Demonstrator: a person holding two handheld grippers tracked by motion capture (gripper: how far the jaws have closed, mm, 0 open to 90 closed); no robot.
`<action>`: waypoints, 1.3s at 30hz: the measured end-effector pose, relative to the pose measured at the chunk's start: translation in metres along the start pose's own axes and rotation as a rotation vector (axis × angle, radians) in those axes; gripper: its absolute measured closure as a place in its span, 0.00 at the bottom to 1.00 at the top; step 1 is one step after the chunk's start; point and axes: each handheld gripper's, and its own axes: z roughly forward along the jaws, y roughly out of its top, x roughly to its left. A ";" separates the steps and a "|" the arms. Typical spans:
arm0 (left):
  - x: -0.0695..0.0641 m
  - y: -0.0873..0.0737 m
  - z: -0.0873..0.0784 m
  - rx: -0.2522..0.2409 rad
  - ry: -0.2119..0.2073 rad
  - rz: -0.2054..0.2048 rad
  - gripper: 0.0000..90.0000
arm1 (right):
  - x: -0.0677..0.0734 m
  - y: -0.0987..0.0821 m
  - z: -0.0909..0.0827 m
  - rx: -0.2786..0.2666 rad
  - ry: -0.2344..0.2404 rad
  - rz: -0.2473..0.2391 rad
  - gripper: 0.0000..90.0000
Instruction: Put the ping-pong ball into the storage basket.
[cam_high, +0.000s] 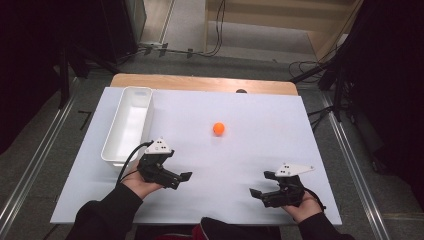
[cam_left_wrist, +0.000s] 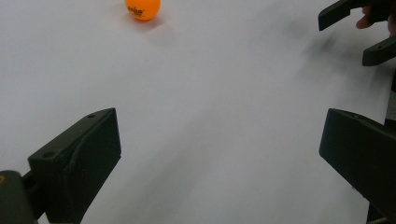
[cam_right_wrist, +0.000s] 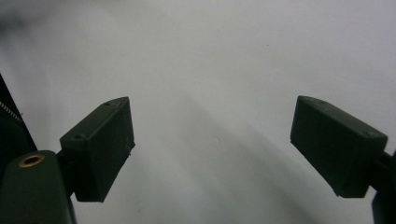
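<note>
Counter space spreads white below me in the high view, with an orange ball lying alone near its middle. Along the counter's left edge stands a long white bin, and I see nothing inside it. My left gripper sits at the near left, just past the bin's near end, its jaws apart and pointing toward the counter's right side. My right gripper rests at the near right, jaws apart too and pointing left, so the two face one another across bare white surface. The ball lies farther out than both, well apart from each, somewhat closer to the left gripper's side. A hand in a dark sleeve holds each tool from the bottom edge.

Turning to the left gripper view, I see my own two black jaws standing wide open at the bottom corners with nothing but white counter between them. The ball sits at the top edge, left of centre, well beyond the jaw tips, with small dark print on it that I cannot read. The right gripper shows at the top right corner, open as well.

In the right gripper view, the two black jaws stand wide apart over plain white counter, holding nothing.
</note>
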 end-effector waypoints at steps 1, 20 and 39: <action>0.000 0.001 0.001 0.003 0.000 -0.001 0.00 | 0.000 0.000 0.000 0.000 0.000 0.000 0.14; 0.004 0.021 0.022 0.003 0.002 -0.013 0.00 | 0.000 0.000 0.001 0.006 0.005 0.006 0.14; 0.009 0.038 0.042 0.019 0.022 0.005 0.00 | 0.000 0.000 0.000 0.008 0.007 0.001 0.14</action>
